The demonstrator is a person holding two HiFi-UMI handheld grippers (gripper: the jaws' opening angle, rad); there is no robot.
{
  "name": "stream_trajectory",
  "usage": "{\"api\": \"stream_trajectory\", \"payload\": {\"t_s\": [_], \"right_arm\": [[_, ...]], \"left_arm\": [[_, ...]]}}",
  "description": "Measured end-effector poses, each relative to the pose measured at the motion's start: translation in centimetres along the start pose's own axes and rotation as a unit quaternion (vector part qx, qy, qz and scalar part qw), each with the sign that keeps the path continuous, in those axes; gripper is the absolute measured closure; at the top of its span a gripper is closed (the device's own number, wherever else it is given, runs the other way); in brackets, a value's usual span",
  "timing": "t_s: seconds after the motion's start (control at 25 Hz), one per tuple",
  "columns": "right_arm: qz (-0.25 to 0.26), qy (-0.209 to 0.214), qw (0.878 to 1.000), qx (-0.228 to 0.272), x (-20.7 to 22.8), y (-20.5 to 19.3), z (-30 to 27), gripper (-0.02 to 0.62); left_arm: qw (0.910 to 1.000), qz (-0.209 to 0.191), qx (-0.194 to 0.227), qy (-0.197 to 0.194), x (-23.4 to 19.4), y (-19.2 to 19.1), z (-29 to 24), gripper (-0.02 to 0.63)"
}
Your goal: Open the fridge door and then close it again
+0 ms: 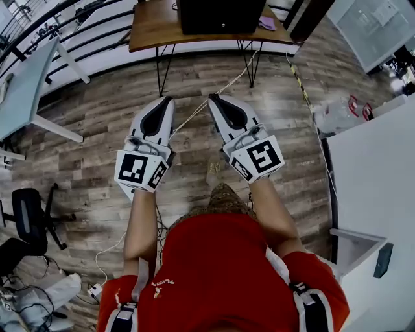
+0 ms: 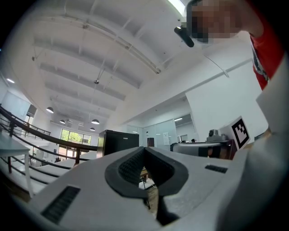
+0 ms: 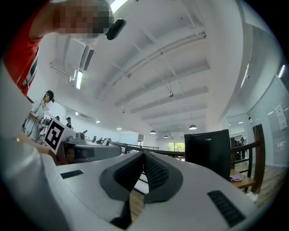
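**Standing back from the fridge, both grippers clenched and empty**

Facing the fridge (image 1: 217,16), a black box on the wooden table (image 1: 149,29) straight ahead, with its door seemingly shut and well apart from both tools. Holding the left gripper (image 1: 165,102) and the right gripper (image 1: 215,100) side by side out in front, noses aimed at the table, probably to line up before walking in. Keeping both clenched on nothing, with pads (image 2: 131,166) pressed together in the left gripper view and likewise in the right gripper view, only floor and table legs showing past them.

Judged as the very start: door not yet touched, needing a step forward first, then jaws parted for the door edge. Minding the pale cable (image 1: 194,115) across the plank floor, a likely trip hazard on the way.

Looking for writing: a small pale logo near the fridge's top edge, too small to read; white lettering on the red shirt (image 1: 220,272), not legible; square black-and-white patterns on each gripper's cube, no words.
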State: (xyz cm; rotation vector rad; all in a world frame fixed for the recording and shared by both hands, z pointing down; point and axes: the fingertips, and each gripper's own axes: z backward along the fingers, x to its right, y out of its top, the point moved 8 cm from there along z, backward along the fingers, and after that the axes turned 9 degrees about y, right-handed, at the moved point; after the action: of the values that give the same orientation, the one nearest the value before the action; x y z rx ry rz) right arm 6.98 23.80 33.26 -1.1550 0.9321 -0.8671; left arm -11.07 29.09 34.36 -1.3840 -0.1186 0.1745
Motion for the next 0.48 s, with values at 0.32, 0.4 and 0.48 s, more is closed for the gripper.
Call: {"api": "stream_trajectory", "payload": {"t_s": [0.32,0.4,0.48], "right_arm": [[0.005,0.007,1.0,0.011,8.9,-2.2,-6.3,0.569],[0.005,0.007,1.0,0.012,12.0,-2.8,-7.8,0.569],[0.005,0.01,1.0,0.013,15.2,-3.3,-9.1,0.569]], "left_arm": [[0.9998,-0.018,-0.008,0.007,-4.8,-1.3,-9.3,0.595],[0.9997,-0.02,-0.01,0.008,-6.0,-1.7,-12.7,0.595],[0.9997,-0.021,-0.011,0.008,-6.9,-2.2,-16.2,0.595]]}}
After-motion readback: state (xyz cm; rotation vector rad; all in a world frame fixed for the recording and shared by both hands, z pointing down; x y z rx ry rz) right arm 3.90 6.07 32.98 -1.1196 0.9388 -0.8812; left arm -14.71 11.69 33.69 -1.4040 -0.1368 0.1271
